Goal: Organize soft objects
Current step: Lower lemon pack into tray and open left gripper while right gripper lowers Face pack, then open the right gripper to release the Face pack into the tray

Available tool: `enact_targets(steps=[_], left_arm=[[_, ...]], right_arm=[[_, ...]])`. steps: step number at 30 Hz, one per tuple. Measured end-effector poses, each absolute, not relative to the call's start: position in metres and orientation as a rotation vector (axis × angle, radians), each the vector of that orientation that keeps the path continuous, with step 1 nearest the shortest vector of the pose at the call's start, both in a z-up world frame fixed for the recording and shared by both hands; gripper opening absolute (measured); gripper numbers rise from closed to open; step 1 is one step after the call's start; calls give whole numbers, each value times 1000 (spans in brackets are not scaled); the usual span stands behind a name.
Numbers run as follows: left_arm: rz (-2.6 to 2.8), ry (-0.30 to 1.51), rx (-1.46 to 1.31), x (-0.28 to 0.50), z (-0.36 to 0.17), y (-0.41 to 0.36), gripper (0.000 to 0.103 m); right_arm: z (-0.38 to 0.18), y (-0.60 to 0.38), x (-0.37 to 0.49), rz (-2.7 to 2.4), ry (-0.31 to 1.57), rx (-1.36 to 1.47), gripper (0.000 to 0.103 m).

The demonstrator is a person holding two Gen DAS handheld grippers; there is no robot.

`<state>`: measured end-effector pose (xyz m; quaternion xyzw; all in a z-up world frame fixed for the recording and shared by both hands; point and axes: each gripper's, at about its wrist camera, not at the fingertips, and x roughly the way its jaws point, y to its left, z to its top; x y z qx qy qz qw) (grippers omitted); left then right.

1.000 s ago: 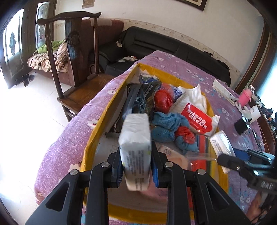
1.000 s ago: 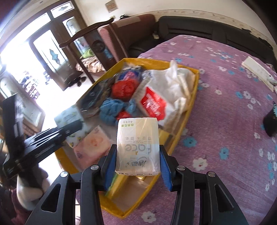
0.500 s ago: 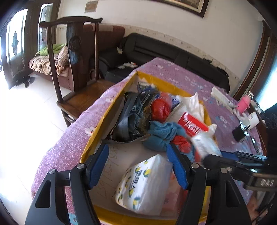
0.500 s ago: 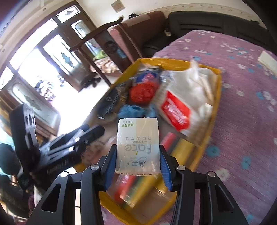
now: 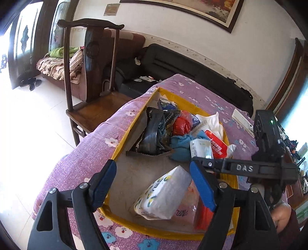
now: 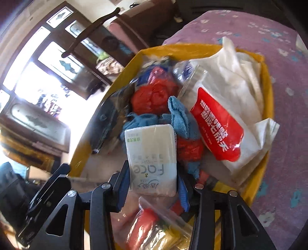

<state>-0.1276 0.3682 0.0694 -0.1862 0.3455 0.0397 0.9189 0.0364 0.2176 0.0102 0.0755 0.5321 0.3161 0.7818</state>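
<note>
Lowering the right gripper (image 6: pixel 153 184), jaws closing on the tissue pack (image 6: pixel 152 159), set it below, inside the yellow box (image 6: pixel 267 92); left gripper (image 5: pixel 154 184), jaws opening, hangs above the released patterned pack (image 5: pixel 163 194).

- White wall (image 5: pixel 173 25), framed picture (image 5: pixel 192 11) up top.
- Dark wooden chair (image 5: pixel 90 77) on pale tiled floor (image 5: pixel 28 125), beside the table's purple floral cloth (image 5: pixel 92 150).
- Black sofa (image 5: pixel 192 73) along the wall, brown sofa (image 5: pixel 125 44) left of it.
- Glazed wooden doors (image 6: pixel 57 57), strong daylight blowing out.
</note>
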Motion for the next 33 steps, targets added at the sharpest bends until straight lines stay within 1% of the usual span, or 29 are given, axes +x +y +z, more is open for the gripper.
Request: enact_targets(steps=[9,12,16,19,20,22,23,27,30,33], left_arm=[[53,699,-391,-129,70,365,78],[47,696,-385,-131,71,363,78],[54,690,-373,-133,72,361,79],[57,689,-373,-134,72,361,80],[57,689,-375,-134,72,361,80],[55,690,-376,-135,72,362,80],[56,689,-373,-136,72,362,80],[75,685,-371,-139,72,366,81],[82,684,-387,-140,71,369,82],[80,684,-389,-141,70,369,82]], right_arm=[[28,228,34,535,1044,121,47],[26,233,45,522,1070,101,47],[14,230,54,555,1130,162,47],[11,234,54,584,1167,136,48],[11,237,51,604,1184,94,49],[15,241,40,618,1156,-10,55],[20,240,35,629,1137,-29,62],[48,220,28,676,1027,65,70],[61,205,41,696,993,216,70],[53,210,62,767,1058,334,70]])
